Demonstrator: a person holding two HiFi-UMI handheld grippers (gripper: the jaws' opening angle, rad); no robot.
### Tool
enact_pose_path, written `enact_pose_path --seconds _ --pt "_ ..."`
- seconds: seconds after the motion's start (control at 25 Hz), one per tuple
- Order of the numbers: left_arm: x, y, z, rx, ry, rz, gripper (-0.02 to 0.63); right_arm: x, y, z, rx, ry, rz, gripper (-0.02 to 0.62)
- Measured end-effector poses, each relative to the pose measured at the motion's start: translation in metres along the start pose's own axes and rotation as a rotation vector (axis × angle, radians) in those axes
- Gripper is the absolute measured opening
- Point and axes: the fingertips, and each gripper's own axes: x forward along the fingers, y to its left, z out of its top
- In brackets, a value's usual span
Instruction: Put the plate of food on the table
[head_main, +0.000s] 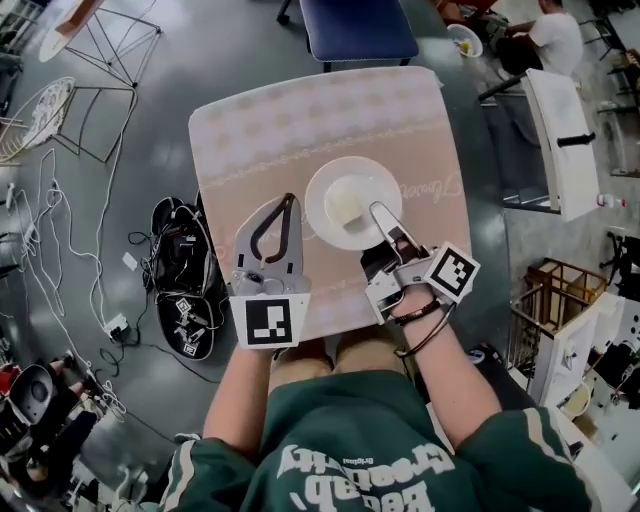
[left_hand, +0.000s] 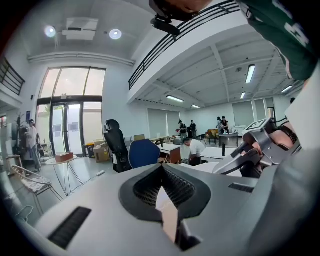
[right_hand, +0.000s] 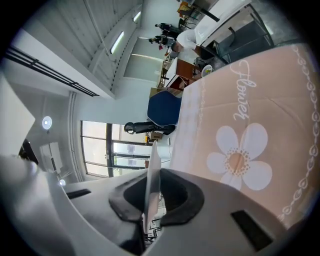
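Nearest the camera are a green printed shirt (head_main: 350, 470) and two bare forearms reaching out over the near table edge. Each hand carries a gripper with a black-and-white marker cube: left cube (head_main: 268, 322), right cube (head_main: 452, 272). The left gripper (head_main: 290, 200) lies flat and points away from the body, its tips drawn together just beside the plate's left rim. In the left gripper view the dark ribbed pads (left_hand: 142, 192) stand narrow with a thin pale strip between them; what that strip is cannot be made out. The right gripper (head_main: 377, 210) is turned on its side, jaws clamped top and bottom on the near right rim of the plate (head_main: 322, 180). The right gripper view shows that rim edge-on, a thin white blade pinched between the pads. The plate is white and round, with a pale yellowish helping of food (head_main: 347, 208) in it, and it shows over the middle of the table (head_main: 250, 130). The table is squarish with rounded corners, under a pinkish cloth; a white flower print (right_hand: 239, 161) shows on the cloth beside the right gripper. Beyond the far edge stands a blue chair (head_main: 358, 28). On the grey floor (head_main: 150, 170) to the left are a heap of black gear (head_main: 185, 290), loose cables (head_main: 55, 230) and wire-frame stools (head_main: 100, 100). Far upper right, a person in a white top (head_main: 552, 35) sits.
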Motion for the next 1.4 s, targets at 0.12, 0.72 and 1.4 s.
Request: enact_pose_path --seconds 0.12,0.72,1.4 --pt "0.007 -0.001 -0.018 0.001 0.022 0.006 0.009 0.009 -0.022 -0.002 0.023 0.025 -0.036 0.032" --pt "0.050 0.000 -0.061 -0.006 0.098 0.003 0.009 0.057 -0.078 0.013 0.060 0.065 -0.136 0.032" --pt "0.078 0.002 -0.078 -0.066 0.116 0.007 0.009 0.082 -0.112 0.018 0.091 0.069 -0.259 0.032"
